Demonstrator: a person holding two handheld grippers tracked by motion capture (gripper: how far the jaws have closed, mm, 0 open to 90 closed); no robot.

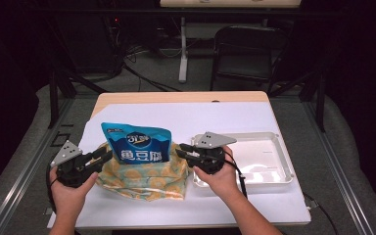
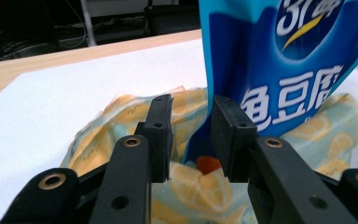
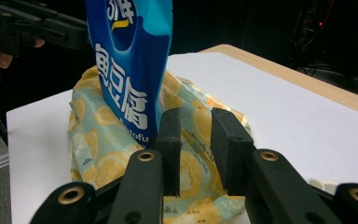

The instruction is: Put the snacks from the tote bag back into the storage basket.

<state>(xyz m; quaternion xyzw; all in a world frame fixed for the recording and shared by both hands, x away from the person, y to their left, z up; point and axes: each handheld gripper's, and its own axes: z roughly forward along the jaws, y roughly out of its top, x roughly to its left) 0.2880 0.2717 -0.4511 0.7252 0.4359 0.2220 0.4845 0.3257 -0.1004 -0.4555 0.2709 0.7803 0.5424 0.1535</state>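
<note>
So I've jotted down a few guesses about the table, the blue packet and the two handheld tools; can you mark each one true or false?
1. The blue snack pouch stands upright in the lemon-print cloth bag. True.
2. The white tray holds fruit. False: nothing lies in it.
3. The tray sits on the person's left. False: it is at the right, beside the right gripper.
4. The left gripper reaches the bag from the side opposite the right gripper. True.
5. The cloth bag is plain red. False: it is pale green with yellow lemon slices.
6. White paper covers most of the wooden table. True.
</note>
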